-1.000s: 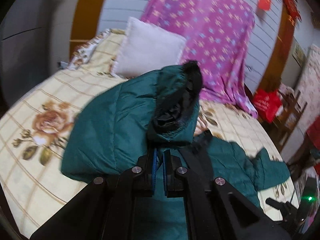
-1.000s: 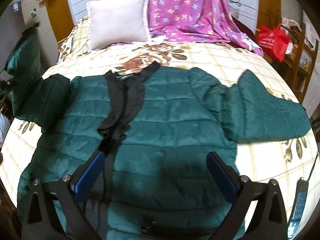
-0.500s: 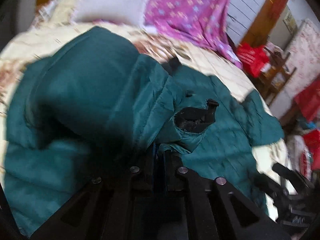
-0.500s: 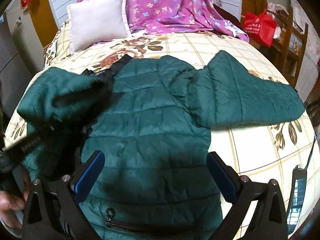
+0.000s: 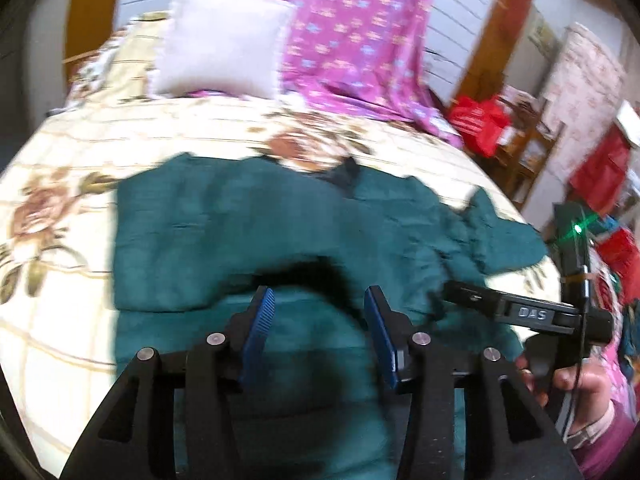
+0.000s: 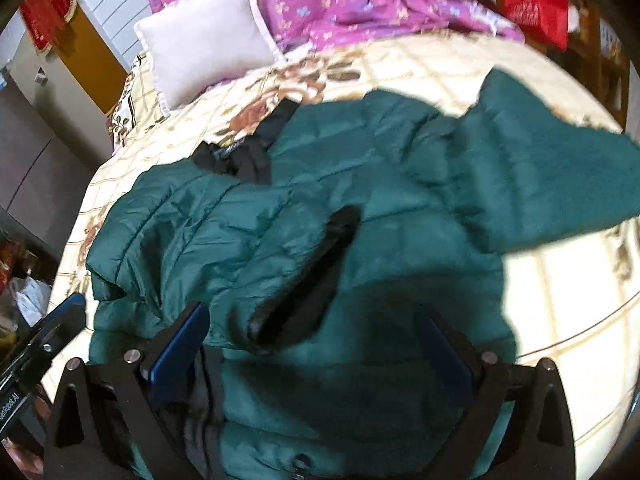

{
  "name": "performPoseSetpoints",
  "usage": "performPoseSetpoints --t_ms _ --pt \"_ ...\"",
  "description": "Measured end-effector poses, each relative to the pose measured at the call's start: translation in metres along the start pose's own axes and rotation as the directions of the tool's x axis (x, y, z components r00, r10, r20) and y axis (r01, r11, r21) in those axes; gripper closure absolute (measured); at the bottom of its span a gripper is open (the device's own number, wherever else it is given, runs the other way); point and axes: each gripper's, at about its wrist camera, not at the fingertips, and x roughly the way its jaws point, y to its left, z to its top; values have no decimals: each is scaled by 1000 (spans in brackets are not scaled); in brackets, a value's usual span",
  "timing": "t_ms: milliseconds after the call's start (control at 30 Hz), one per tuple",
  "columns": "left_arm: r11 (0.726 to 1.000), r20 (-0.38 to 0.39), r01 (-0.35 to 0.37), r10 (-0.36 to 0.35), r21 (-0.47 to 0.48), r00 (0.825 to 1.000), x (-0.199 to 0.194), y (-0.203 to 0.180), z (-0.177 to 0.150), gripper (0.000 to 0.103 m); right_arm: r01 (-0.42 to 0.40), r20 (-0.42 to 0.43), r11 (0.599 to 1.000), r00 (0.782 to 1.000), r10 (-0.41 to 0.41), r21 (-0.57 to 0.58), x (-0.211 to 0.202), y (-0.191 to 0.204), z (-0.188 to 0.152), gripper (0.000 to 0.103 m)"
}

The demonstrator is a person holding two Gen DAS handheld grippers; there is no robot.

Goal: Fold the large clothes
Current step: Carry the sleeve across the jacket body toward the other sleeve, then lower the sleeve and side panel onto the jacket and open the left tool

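Note:
A dark green quilted jacket (image 5: 280, 220) lies spread on the bed, black collar (image 6: 248, 152) toward the pillow. One sleeve (image 6: 200, 232) is folded over the body, its black cuff (image 6: 320, 276) near the middle. The other sleeve (image 6: 560, 168) stretches out to the right. My left gripper (image 5: 320, 316) hovers over the folded sleeve with its jaws opening; nothing is pinched between the blue pads. My right gripper (image 6: 312, 348) stands wide open over the jacket's lower body, empty. A hand holds that right gripper (image 5: 520, 312), seen in the left wrist view.
The floral cream bedspread (image 5: 60, 160) shows around the jacket. A white pillow (image 5: 224, 44) and a purple flowered blanket (image 5: 360, 28) lie at the head. A red bag (image 5: 480, 120) and wooden shelves stand beyond the bed's right edge.
My left gripper carried the sleeve across the jacket's body, then let it go as the jaws parted. The right gripper sank closer to the jacket and stayed open.

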Motion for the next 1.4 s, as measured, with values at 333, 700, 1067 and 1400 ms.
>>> performPoseSetpoints --t_ms 333,700,1067,1400 --pt "958 -35 -222 219 -180 975 21 82 6 75 39 79 994 996 -31 -102 18 15 15 80" --pt "937 -80 -300 290 -179 954 57 88 -4 75 217 89 970 974 -207 -114 58 -15 57 75" --pt "942 36 -316 322 -115 946 46 63 25 75 123 171 986 980 -103 -112 2 8 55 41" --pt "932 2 -340 343 -123 939 94 63 31 75 103 82 980 992 -90 -171 68 25 72 41"
